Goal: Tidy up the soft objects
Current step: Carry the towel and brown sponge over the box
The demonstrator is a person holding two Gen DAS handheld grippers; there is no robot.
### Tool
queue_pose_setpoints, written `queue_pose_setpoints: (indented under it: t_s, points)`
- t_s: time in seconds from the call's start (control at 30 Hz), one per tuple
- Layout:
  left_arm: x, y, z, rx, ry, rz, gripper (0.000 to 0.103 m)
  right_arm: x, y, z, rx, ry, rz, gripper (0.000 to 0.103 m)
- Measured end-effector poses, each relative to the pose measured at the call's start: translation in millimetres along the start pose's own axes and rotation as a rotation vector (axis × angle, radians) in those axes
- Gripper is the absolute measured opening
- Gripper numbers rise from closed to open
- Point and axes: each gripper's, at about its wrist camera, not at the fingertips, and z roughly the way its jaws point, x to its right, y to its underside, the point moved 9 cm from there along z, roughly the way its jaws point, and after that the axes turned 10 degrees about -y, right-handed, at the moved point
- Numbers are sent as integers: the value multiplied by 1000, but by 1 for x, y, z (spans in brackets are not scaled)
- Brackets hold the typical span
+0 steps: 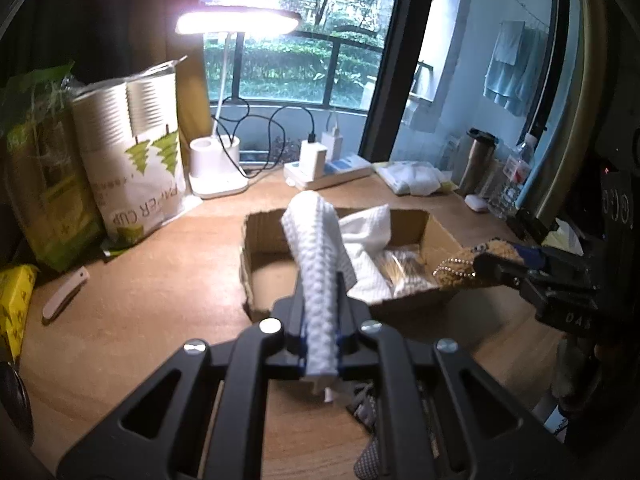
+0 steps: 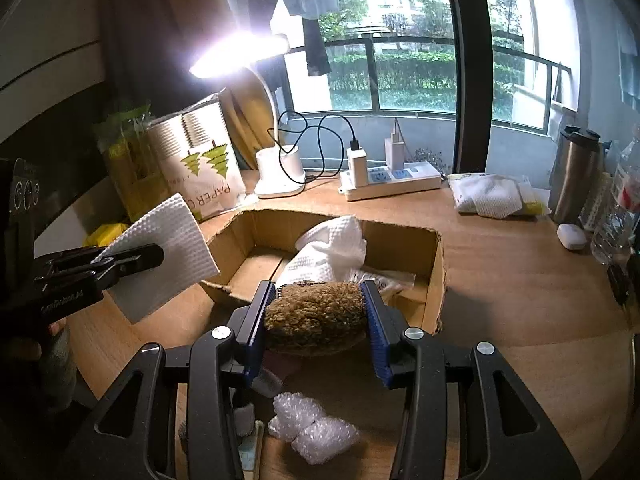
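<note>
With the left gripper [image 1: 320,320] pinching the white waffle cloth [image 1: 316,264] and the right gripper [image 2: 318,316] clamping the brown plush pad [image 2: 316,314], both at frame centre, carry each over the cardboard box [image 2: 438,280] on the counter [image 2: 520,280] before the fingers release.

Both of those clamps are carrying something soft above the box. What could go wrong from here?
1. The left hand-held gripper pinches the white waffle-textured paper towel by one edge only; the thin sheet might slip or tear.
2. The brown fuzzy plush pad bulges between the right hand-held gripper's fingers, and could catch on the open cardboard box's ragged rim.
3. The crumpled bubble wrap lying below might get knocked.
</note>
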Motion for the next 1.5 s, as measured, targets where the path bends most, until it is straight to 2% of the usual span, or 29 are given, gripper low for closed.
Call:
queue_pose_setpoints:
  t_s: [0.37,0.87,1.0,1.13,1.27,1.3,1.4,1.43,1.5]
  points:
    - [-5,-20,25,4,-22,-5,9,13,-9,13,-3,-18,15,46]
    - [-7,-18,71,-26,-39,7,9,23,-15,38,-42,-23,30,46]
    - [-11,-14,87,-58,-22,-14,12,22,-15,45,-57,-19,27,46]
    - [-15,-8,98,-98,-7,-38,20,18,-18,53,-71,-18,16,46]
    - [-20,-9,95,-89,-9,-35,28,9,-20,65,-89,-26,4,46]
    - [-22,-9,93,-85,-5,-39,36,7,-20,67,-92,-29,2,46]
    - [-29,-10,87,-75,15,-57,43,-4,-20,78,-110,-40,-11,46]
    - [-31,-10,85,-72,22,-63,53,-7,-20,80,-114,-43,-14,46]
    - [-32,-11,81,-62,57,-78,60,-14,-20,86,-125,-47,-24,46]
